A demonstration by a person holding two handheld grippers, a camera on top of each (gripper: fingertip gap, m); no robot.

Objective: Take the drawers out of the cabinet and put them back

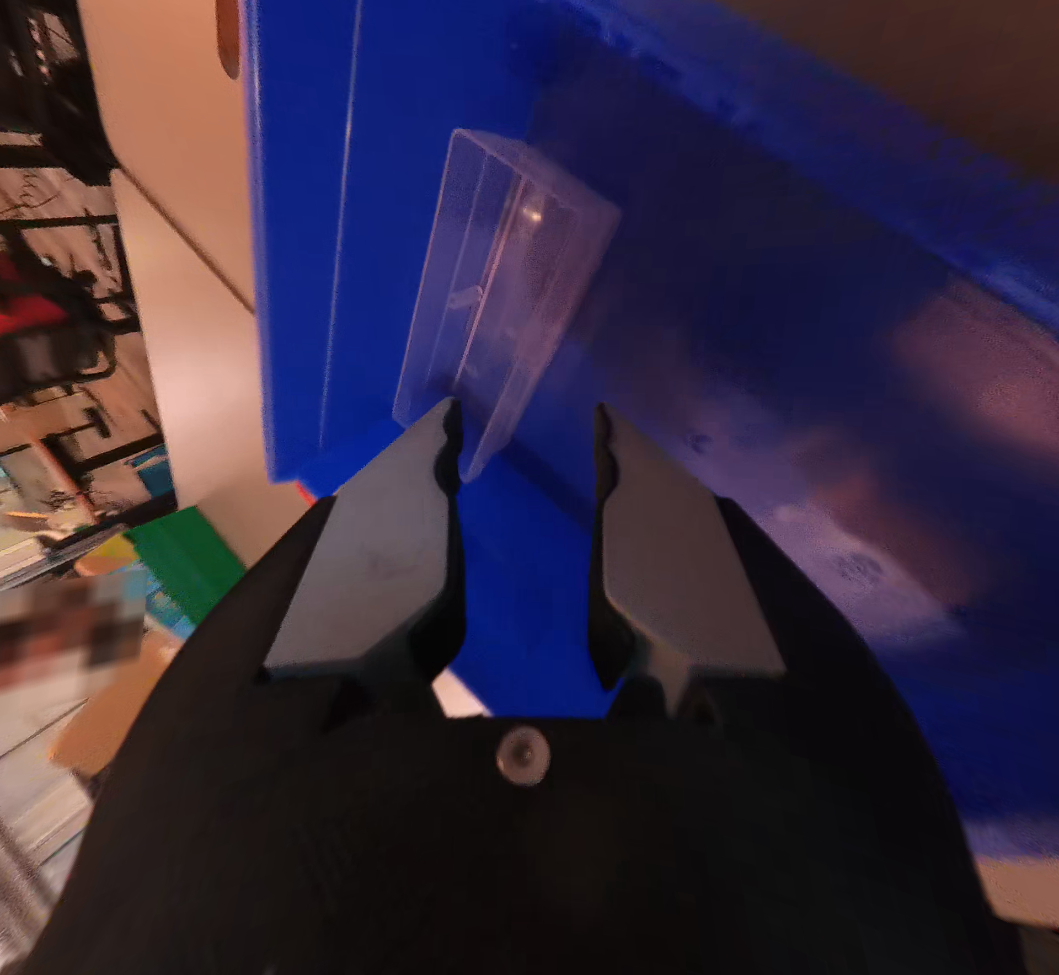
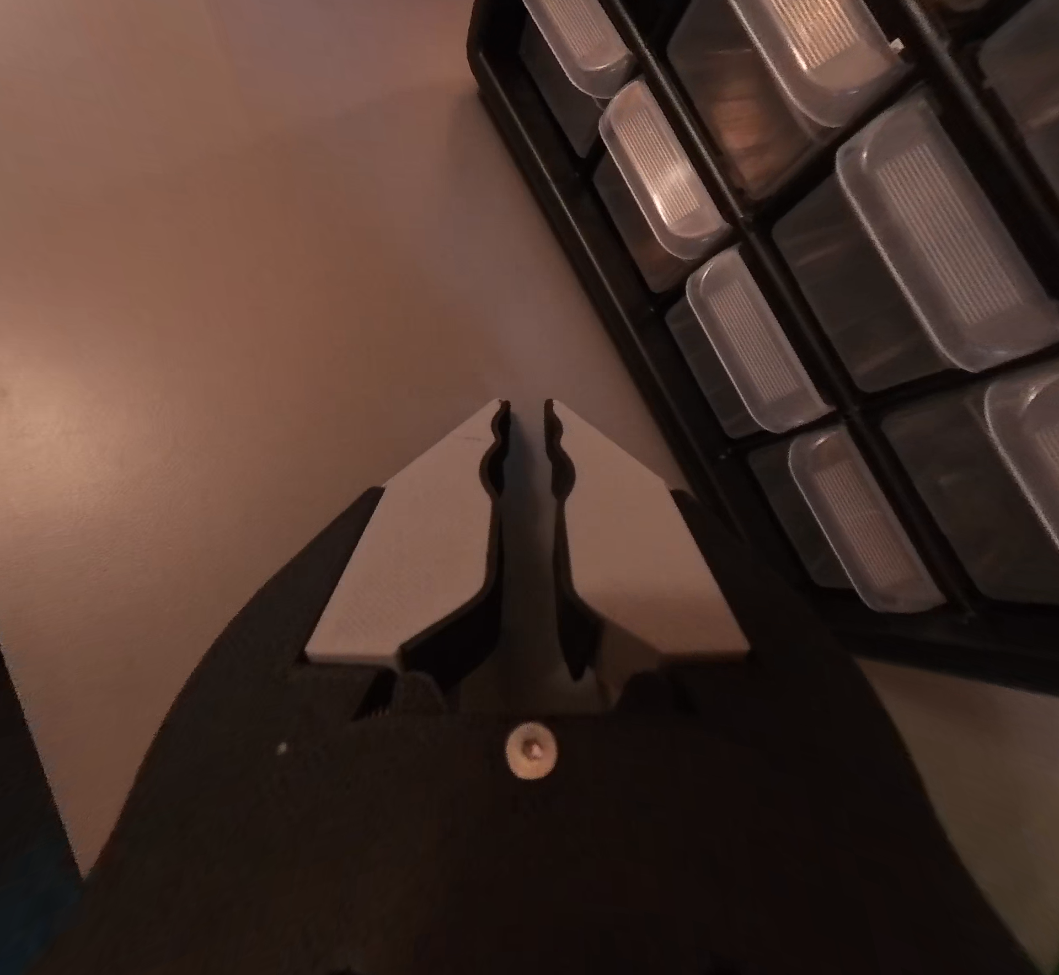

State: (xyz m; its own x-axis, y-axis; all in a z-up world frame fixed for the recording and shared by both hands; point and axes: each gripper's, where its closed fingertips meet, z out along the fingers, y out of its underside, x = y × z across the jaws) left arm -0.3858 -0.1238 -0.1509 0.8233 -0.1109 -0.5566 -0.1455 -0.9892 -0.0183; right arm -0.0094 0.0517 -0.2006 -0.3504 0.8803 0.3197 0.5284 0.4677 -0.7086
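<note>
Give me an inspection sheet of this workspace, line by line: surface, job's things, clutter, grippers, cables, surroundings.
Surface: pale tabletop, bare where the right wrist view shows it.
Job's things: black cabinet holding translucent drawers, all seated; a blue drawer with a clear handle fills the left wrist view, blurred.
Clutter: green block and other blurred items at the left edge of the left wrist view.
Grippers: left gripper open, one fingertip at the clear handle's end; right gripper nearly closed, holding nothing, beside the cabinet.
Cables: nothing seen.
Surroundings: dark shelving far left, blurred.
</note>
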